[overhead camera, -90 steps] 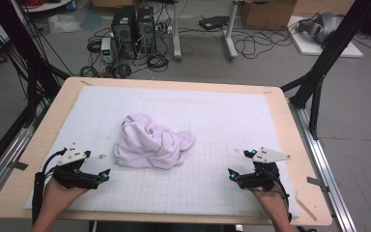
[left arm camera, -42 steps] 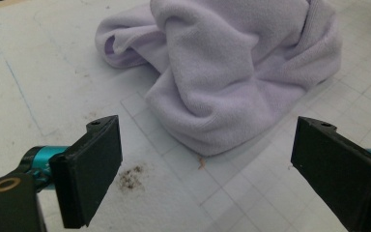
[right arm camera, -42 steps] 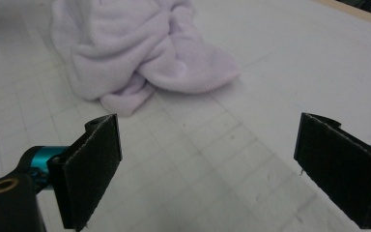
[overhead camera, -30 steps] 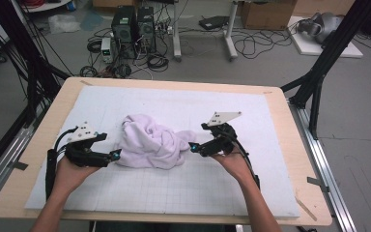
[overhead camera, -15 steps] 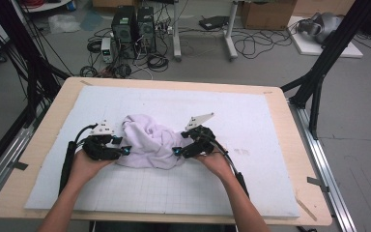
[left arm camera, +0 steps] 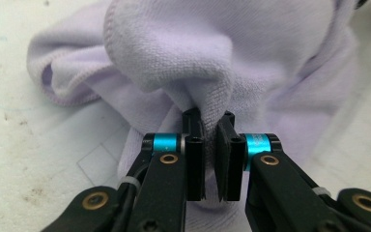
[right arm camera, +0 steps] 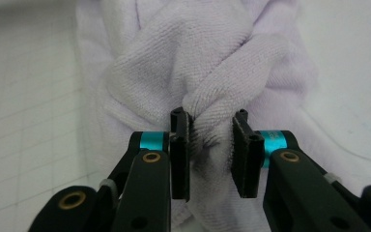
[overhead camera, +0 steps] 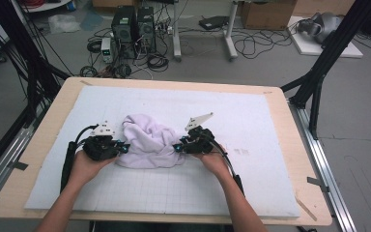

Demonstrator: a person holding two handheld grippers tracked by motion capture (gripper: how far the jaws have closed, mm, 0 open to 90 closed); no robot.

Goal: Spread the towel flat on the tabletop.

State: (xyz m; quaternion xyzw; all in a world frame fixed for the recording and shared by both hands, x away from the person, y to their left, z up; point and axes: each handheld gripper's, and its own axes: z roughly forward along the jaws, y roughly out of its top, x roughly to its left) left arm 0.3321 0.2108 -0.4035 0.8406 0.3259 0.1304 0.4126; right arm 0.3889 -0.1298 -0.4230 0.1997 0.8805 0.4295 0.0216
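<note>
Since half a second ago: both grippers sit about where they were, pressed into opposite sides of the towel [overhead camera: 149, 142]; the bundle looks slightly more squeezed.
Left gripper [overhead camera: 123, 145]: jaws nearly closed, pinching a fold of towel [left arm camera: 212, 104]; hand [overhead camera: 88, 164] low, forearm entering from the bottom.
Right gripper [overhead camera: 176, 146]: jaws part-way closed around a thick roll of towel [right arm camera: 212, 121].
Towel: crumpled, mid-mat [overhead camera: 251, 121], between the grippers.
</note>
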